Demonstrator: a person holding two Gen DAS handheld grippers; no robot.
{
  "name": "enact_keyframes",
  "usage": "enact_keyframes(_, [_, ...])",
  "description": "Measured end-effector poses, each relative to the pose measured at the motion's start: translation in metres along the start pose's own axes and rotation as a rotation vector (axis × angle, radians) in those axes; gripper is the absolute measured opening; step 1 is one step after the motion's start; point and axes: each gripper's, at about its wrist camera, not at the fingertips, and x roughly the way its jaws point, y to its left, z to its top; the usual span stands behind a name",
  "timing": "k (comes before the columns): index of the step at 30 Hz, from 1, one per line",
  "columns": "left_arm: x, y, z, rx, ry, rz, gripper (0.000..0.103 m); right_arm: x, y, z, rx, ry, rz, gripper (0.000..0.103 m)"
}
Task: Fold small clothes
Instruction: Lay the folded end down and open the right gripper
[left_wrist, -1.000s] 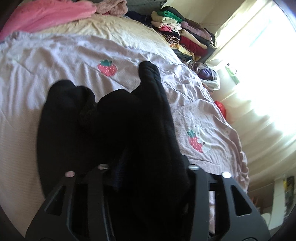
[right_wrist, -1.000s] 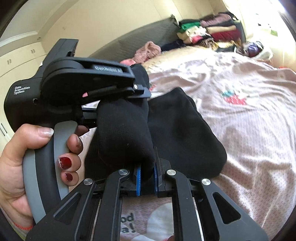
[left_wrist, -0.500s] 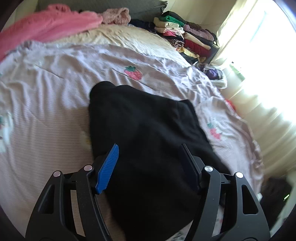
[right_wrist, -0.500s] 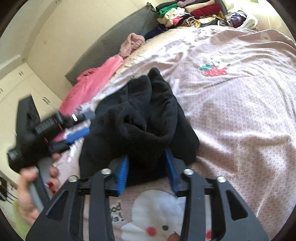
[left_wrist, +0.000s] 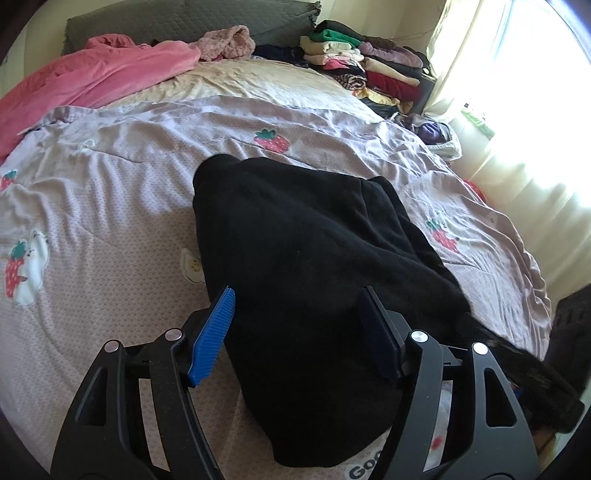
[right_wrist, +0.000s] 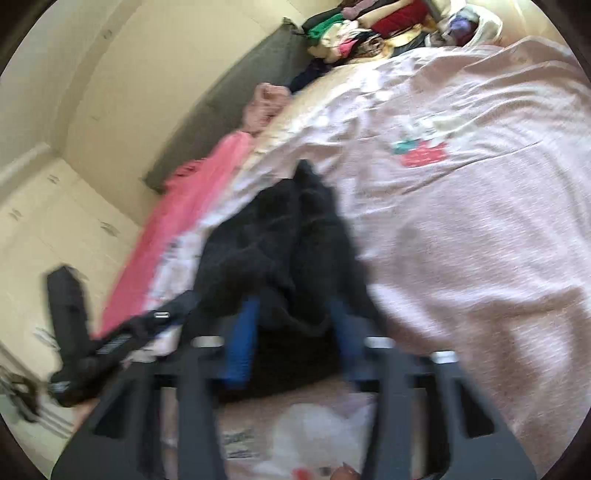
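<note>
Though blur hides contact, right fingers (right_wrist: 245, 339) are closing around black garment (right_wrist: 280, 236); left fingers (left_wrist: 212, 334) apart.

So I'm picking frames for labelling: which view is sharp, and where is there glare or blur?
Left wrist view: sharp, but the window is blown out and the black garment shows little detail. Right wrist view: motion-blurred throughout, smearing the right gripper and bedspread.

Bare quilt (left_wrist: 110, 206) lies open left of the black garment (left_wrist: 306, 277), while a pink blanket (left_wrist: 92, 77) and stacked folded clothes (left_wrist: 362, 66) crowd the bed's far edge.
</note>
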Motion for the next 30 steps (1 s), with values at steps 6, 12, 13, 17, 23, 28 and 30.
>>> enact_keyframes(6, [-0.001, -0.004, -0.003, 0.017, 0.005, 0.011, 0.064, 0.007, 0.005, -0.004, -0.047, 0.004, -0.076, 0.023])
enact_keyframes(12, [-0.003, 0.001, -0.005, 0.005, 0.024, 0.002, 0.069, -0.001, 0.005, -0.004, -0.047, -0.007, -0.072, 0.035])
enact_keyframes(13, [-0.003, 0.001, -0.005, 0.003, 0.025, 0.001, 0.069, 0.000, 0.008, -0.003, -0.057, -0.010, -0.080, 0.037])
enact_keyframes(17, [-0.006, 0.001, -0.008, 0.001, 0.029, -0.004, 0.069, -0.007, 0.016, -0.004, -0.093, -0.028, -0.114, 0.047])
enact_keyframes(23, [-0.013, -0.001, -0.012, 0.018, 0.022, 0.001, 0.071, -0.025, 0.018, -0.003, -0.113, -0.062, -0.143, 0.074])
enact_keyframes(28, [-0.023, -0.001, -0.016, 0.013, 0.011, 0.002, 0.075, -0.045, 0.030, -0.004, -0.167, -0.115, -0.156, 0.089])
enact_keyframes(30, [-0.029, -0.002, -0.018, 0.014, 0.003, -0.001, 0.081, -0.054, 0.037, -0.005, -0.194, -0.136, -0.161, 0.094])
